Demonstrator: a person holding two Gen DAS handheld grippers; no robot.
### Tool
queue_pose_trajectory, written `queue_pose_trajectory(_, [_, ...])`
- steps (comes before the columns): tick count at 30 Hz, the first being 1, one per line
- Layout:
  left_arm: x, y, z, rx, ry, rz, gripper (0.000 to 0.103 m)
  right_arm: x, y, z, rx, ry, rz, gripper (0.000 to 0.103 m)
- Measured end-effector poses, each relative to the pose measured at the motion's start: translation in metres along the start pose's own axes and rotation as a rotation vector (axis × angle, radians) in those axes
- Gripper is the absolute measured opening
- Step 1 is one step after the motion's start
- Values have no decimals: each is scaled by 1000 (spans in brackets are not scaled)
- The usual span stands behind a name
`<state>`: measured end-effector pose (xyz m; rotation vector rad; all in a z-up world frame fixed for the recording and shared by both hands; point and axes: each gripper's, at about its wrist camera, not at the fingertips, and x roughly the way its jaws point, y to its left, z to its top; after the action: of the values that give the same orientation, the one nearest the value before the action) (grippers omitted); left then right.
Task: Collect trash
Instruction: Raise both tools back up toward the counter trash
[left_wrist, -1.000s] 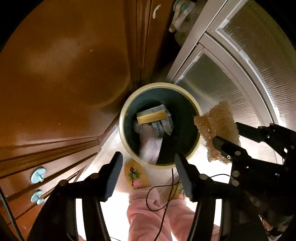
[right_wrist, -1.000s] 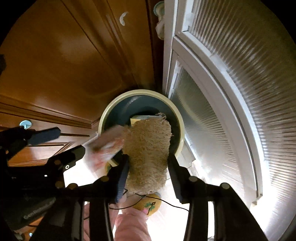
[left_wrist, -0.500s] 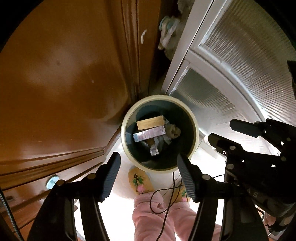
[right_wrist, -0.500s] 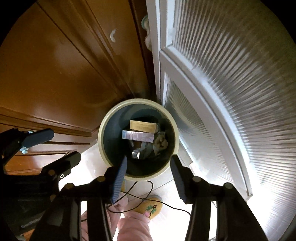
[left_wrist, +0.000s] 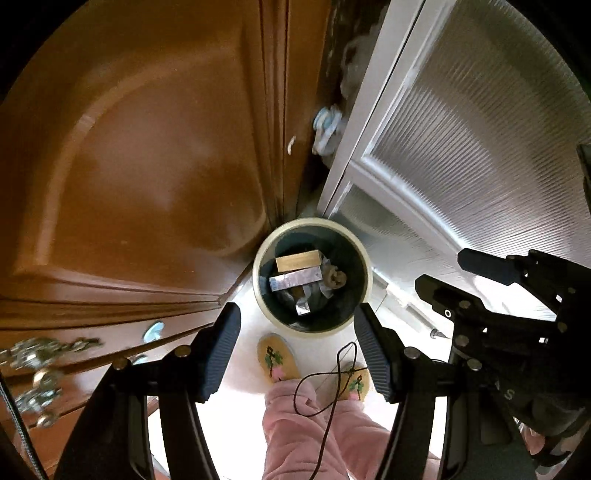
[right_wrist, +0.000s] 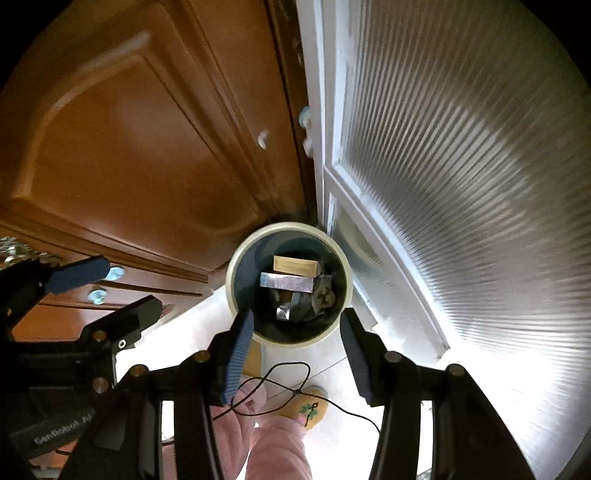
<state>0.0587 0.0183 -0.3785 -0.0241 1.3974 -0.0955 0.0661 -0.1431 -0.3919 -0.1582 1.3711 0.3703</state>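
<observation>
A round cream-rimmed trash bin stands on the floor far below both grippers; it also shows in the right wrist view. Inside lie a tan box, a silver wrapper and a brown sponge. The same box, wrapper and sponge show in the right wrist view. My left gripper is open and empty high above the bin. My right gripper is open and empty beside it, also seen in the left wrist view.
A brown wooden cabinet door rises left of the bin, with drawers and round knobs below. A white ribbed-glass door is on the right. The person's pink trousers and yellow slippers stand before the bin.
The sponge left my right gripper and a wrapper left my left; both now lie in the bin. Both grippers have risen well above the bin.
</observation>
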Motion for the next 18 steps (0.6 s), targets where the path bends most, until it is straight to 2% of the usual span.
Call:
queue_pose_trajectory(10, [-90,-4,3,-14,-89,-2,62,-93,15,7,-42,-86,-21,49])
queue_pose_trajectory(18, [-173,-17,8,7,-176,14,62,-164,15,10,-47,-177,-6,49])
